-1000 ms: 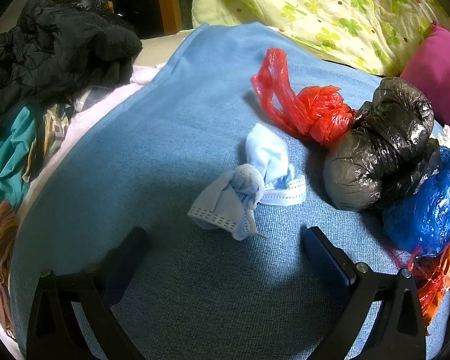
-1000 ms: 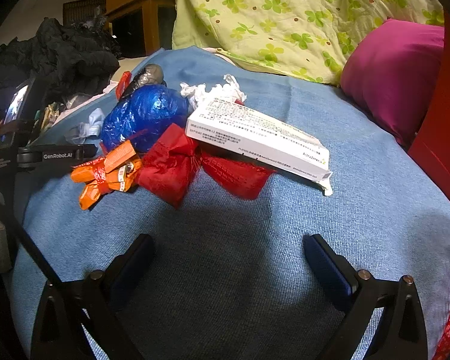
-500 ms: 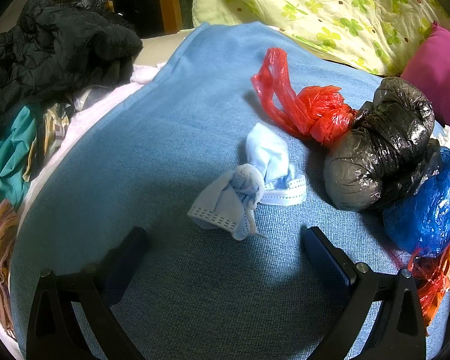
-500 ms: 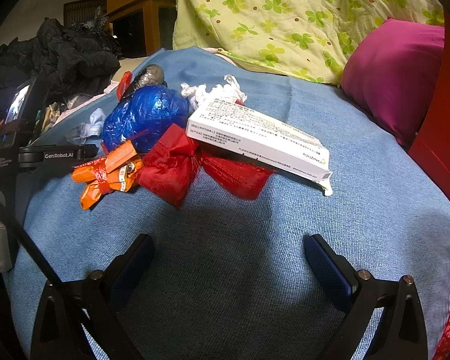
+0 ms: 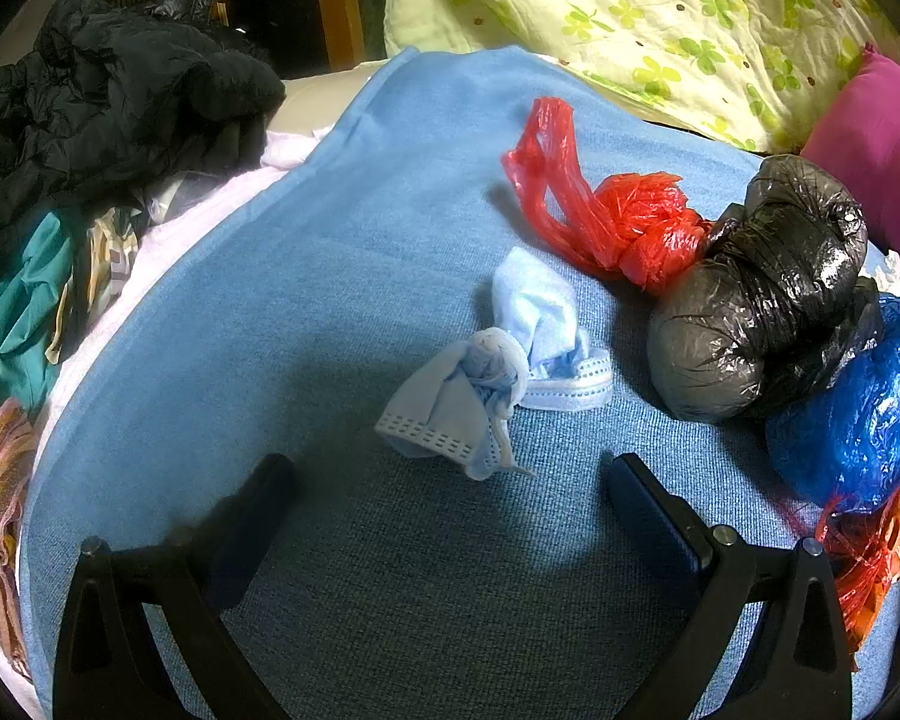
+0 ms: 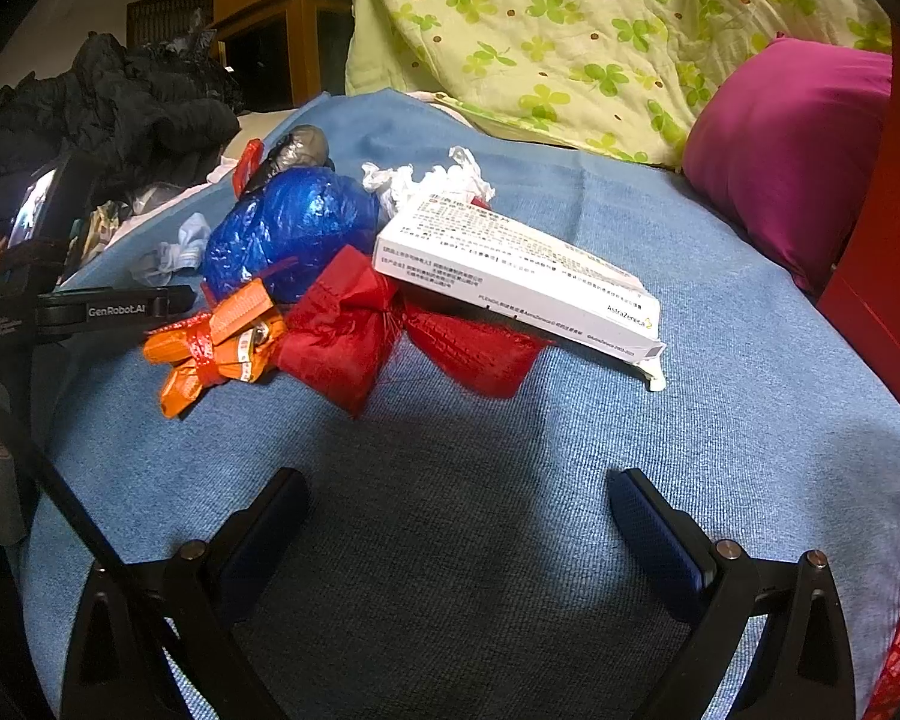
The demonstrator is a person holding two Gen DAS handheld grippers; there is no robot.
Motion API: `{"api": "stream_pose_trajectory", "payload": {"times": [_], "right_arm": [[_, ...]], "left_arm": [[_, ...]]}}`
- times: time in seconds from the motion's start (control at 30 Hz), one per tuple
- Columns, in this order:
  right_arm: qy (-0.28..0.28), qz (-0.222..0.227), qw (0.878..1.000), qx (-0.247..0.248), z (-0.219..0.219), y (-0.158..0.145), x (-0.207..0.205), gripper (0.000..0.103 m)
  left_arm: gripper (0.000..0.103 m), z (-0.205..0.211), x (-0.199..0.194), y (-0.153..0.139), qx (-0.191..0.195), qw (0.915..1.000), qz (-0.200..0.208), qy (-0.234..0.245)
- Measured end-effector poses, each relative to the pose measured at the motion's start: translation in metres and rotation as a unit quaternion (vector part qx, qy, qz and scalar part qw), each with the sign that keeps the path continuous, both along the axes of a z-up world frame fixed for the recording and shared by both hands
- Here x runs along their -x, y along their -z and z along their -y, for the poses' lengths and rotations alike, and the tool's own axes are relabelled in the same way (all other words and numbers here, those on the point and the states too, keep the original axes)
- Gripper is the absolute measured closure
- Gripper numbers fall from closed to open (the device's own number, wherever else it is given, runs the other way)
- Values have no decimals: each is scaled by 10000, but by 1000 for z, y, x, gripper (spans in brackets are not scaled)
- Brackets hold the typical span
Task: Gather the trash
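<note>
**Trash lying uncollected on the blue blanket, both grippers spread and empty**

Trash is being shown heaped on a blue blanket [image 5: 354, 252] covering a bed, and none of it is being held. In the left wrist view, a crumpled face mask [image 5: 492, 369] is lying nearest the left gripper [image 5: 450, 480], just ahead of its fingers. Behind the mask, a knotted red bag [image 5: 618, 222] is touching a black bag [image 5: 756, 300], which is pressed against a blue bag [image 6: 288, 228]. The left gripper is being held released, its jaws wide apart with nothing between them.

In the right wrist view, a white medicine box [image 6: 516, 270] is resting tilted across a red net bag [image 6: 354, 324], with orange wrappers [image 6: 216, 342] touching the net's left side and white tissue [image 6: 426, 180] bunched behind the box. The right gripper [image 6: 456, 492] is likewise being held open and empty, well short of the pile.

The step in hand is judged to be the approach, before any first pick. For the next move, the mask is probably being lined up for the left gripper: a short advance and a lowering onto the blanket are being called for, so that the soft folds are bracketed before the jaws are closed. The blanket itself is at risk of being pinched with the mask. No bin is being shown in either view.
</note>
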State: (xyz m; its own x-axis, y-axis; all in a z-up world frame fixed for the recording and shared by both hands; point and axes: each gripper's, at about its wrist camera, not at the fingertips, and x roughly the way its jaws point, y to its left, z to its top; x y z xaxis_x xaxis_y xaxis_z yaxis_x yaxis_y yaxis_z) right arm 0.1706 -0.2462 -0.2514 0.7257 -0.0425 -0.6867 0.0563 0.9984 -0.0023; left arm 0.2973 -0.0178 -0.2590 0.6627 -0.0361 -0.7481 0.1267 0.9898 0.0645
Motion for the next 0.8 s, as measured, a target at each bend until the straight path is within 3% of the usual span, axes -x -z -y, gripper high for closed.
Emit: {"api": "stream_pose_trajectory", "payload": {"times": [0.8], "right_arm": [[0,-42,10000,57,-2,0,-1,0]], "left_arm": [[0,1,1,0,11,10000,10,4]]}}
